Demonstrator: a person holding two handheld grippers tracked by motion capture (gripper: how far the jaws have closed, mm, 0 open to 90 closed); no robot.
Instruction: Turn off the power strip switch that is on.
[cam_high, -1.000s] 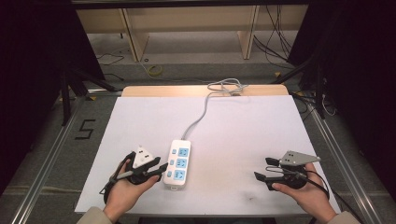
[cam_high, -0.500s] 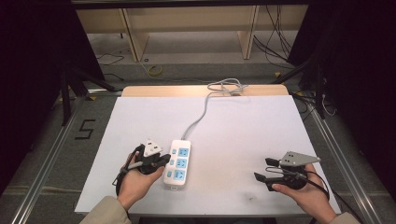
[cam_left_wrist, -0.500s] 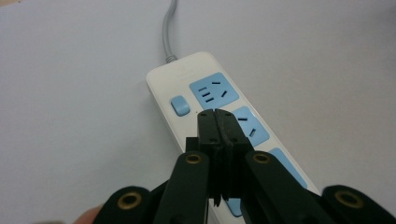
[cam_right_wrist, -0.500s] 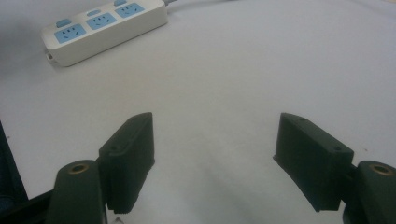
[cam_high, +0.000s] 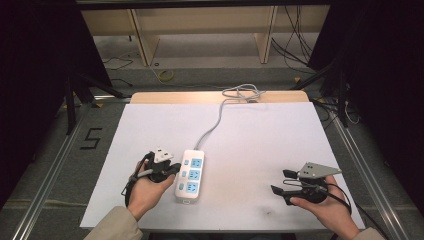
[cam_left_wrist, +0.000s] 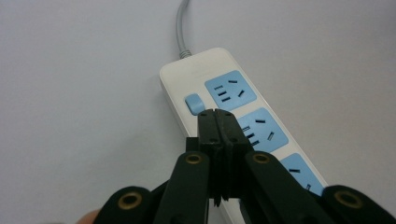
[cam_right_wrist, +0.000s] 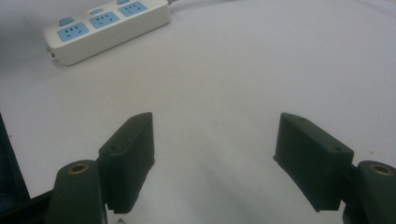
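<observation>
white table: left claw closed by power strip.

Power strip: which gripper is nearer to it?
Left. The left gripper, jaws shut, sits at the power strip beside its switches; the right gripper rests well off to the side.

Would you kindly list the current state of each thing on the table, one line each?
Power strip: flat on the white table, all three blue sockets empty, nothing plugged in.
Power strip cable: attached, running away to the table's far edge, coiled there.
Blue switch: untouched; on or off cannot be told.
Left gripper: jaws shut, empty, tips over the strip beside the switch.
Right gripper: jaws open, empty, resting apart from the strip.
</observation>
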